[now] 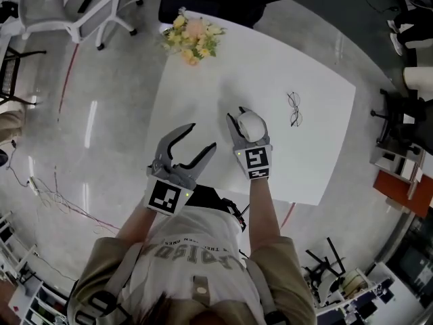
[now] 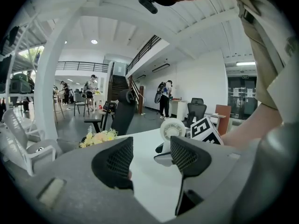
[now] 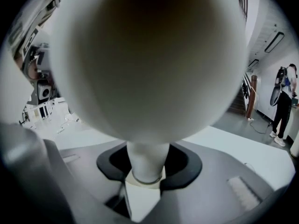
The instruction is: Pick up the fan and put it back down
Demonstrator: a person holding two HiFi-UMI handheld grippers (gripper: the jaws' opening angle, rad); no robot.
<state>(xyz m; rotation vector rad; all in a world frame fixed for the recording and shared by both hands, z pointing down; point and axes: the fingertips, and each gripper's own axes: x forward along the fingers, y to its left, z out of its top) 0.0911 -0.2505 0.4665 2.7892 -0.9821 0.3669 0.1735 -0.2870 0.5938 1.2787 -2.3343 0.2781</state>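
Right gripper had the fan and a firm hold it was: the jaws stood about half closed, clamped on the fan's thin white neck, with the round head bulging up right in front of its camera. The fan sat over the near middle of the white table, upright, its base low above the table top; whether the base touched the table, I couldn't tell. Left gripper hung over the table's near left edge, just beside the fan, jaws wide apart and nothing at all between them, only bare table top showing through the gap. A pair of glasses lay flat on the table towards its right side, and a bunch of yellow and pink flowers lay at the table's far left corner.
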